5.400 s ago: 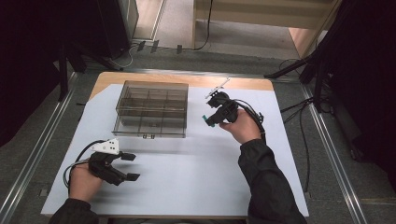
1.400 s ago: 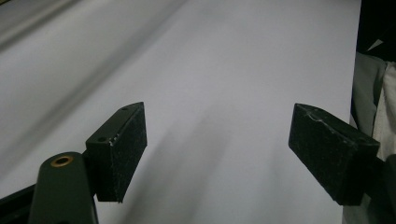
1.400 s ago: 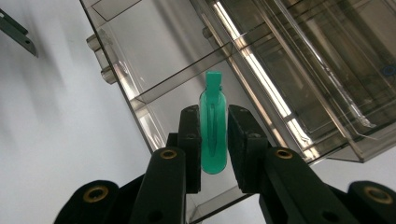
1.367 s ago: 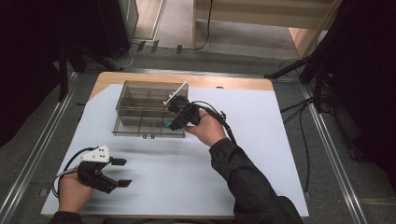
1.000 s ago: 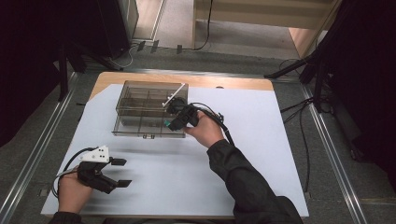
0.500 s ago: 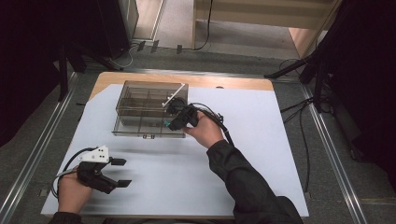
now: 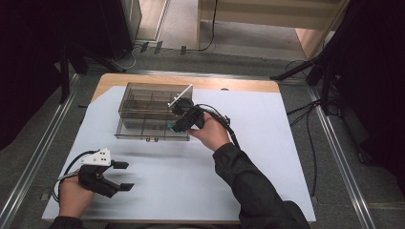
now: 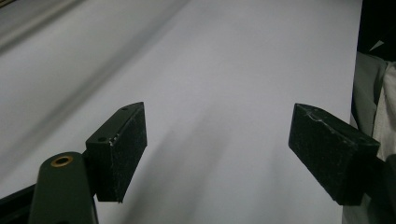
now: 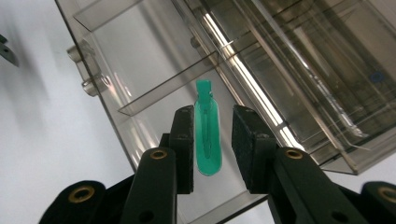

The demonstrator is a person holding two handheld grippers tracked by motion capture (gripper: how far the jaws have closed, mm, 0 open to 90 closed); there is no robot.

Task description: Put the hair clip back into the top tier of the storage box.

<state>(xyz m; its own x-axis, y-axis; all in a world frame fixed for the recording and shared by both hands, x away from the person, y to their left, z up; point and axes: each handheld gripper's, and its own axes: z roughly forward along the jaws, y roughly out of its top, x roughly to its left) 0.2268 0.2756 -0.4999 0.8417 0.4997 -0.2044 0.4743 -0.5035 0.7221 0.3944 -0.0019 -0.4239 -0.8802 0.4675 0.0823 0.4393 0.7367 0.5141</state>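
Green clip, a slim plastic piece with a narrow neck at its far end, lies in the near corner compartment of the clear compartment box, seen through the gap of the right gripper. In the high view the same clip shows as a small green spot at the box's front right corner, just under the gripper's tip. The right gripper's jaws stand a little apart, one on each side of the clip, with daylight between each pad and the plastic, so nothing is pinched; whether the clip rests fully on the compartment floor is hard to tell through the walls. Judging by this, the step in hand is the release of the clip into its compartment, and it looks nearly complete. The next move calls for lifting the right gripper straight up and back without closing, keeping the pads clear of the clip and of the thin divider wall beside it, so the piece is not dragged out or flicked into the neighbouring cell. Outward from there, the box sits on the far left part of the white table sheet, its other cells looking empty as far as the tinted walls allow. Well apart, at the near left corner, the left gripper rests low over the sheet with its jaws wide and nothing between them
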